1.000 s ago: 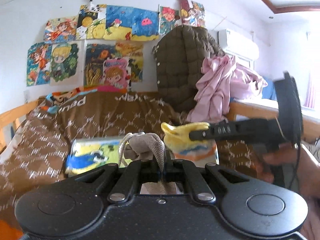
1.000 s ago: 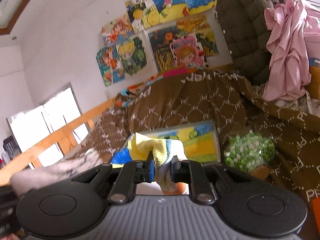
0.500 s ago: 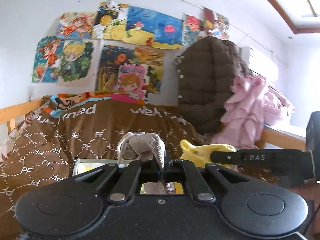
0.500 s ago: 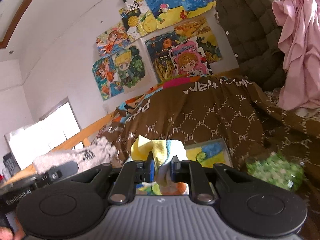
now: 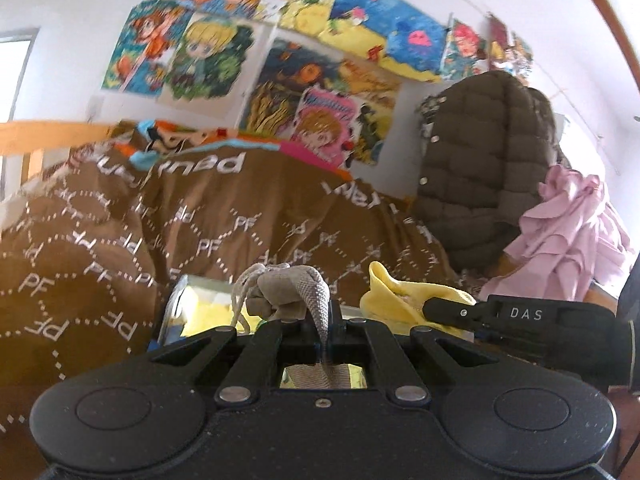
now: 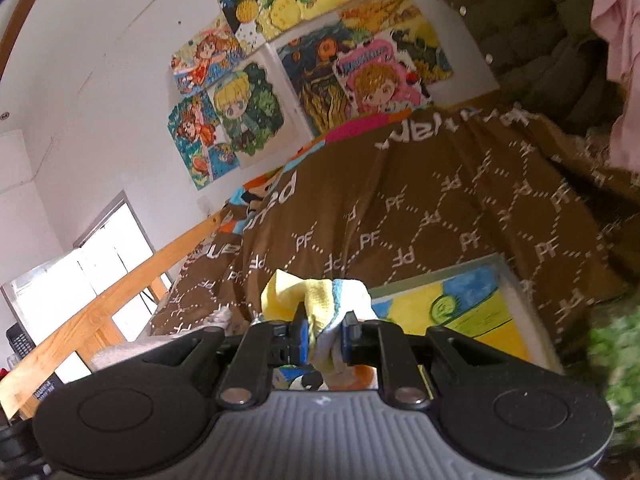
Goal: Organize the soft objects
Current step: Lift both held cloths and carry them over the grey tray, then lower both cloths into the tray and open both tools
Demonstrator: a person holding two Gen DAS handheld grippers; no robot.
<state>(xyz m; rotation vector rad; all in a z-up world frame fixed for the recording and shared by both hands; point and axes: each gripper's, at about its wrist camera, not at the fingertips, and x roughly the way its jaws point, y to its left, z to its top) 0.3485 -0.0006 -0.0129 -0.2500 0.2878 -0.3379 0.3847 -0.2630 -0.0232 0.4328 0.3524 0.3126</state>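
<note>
Both tongs nearer the quilt (image 5: 240,232), socks clamped.

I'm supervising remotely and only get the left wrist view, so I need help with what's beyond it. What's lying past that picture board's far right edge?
Observer: A blurred green-and-white speckled bundle lies on the brown bedspread just right of the picture board.
Operator: The right hand-held gripper shows side-on here. What is it pinching?
Observer: The right hand-held gripper is shut on a yellow cloth that has a white and light-blue part, which your view misses.
Operator: And what's left of the bed?
Observer: A wooden bed rail runs down the side, with a bright window behind it.
</note>
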